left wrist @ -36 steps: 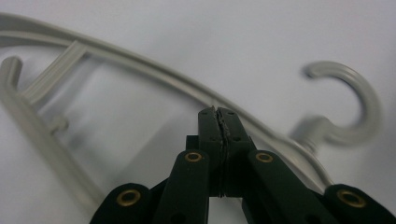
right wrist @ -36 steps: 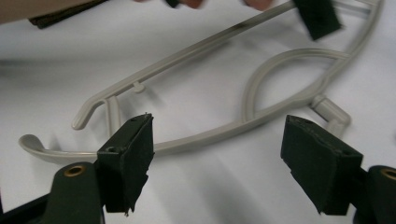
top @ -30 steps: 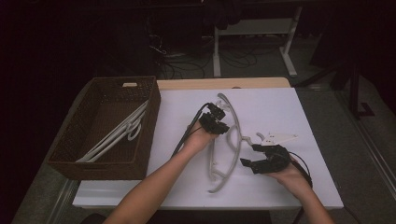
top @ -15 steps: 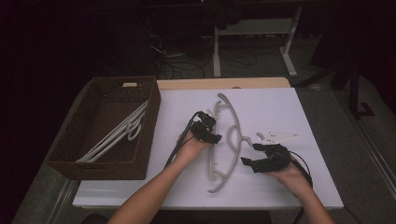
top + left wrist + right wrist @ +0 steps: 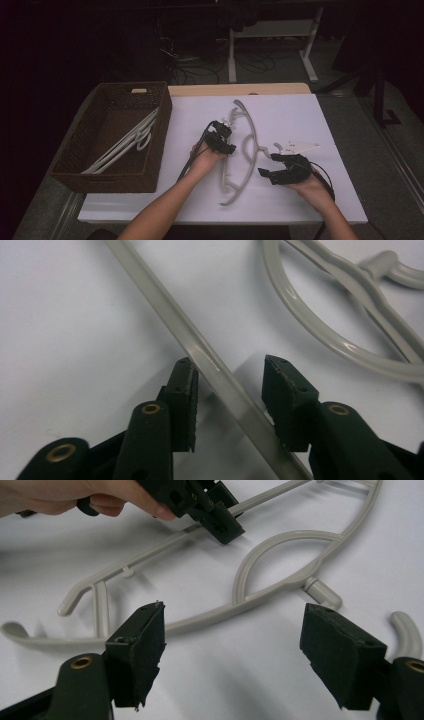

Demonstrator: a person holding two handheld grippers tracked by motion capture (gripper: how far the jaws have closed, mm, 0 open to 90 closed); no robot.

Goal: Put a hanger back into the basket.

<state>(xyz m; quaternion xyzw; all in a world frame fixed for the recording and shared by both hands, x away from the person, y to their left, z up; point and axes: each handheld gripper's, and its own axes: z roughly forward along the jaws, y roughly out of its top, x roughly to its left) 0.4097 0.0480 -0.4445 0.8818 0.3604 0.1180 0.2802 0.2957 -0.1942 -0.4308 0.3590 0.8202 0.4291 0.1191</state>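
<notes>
Pale grey hanger (image 5: 248, 150); black tongs (image 5: 227, 390); white table (image 5: 300, 115); dark brown woven basket (image 5: 67, 155).

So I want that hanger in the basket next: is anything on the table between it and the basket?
Nothing visible does. The hanger lies on bare white table right of the basket; the left claw straddles its straight bar, pads not pressing. The basket already holds white hangers along its right side, with room beside them.
</notes>
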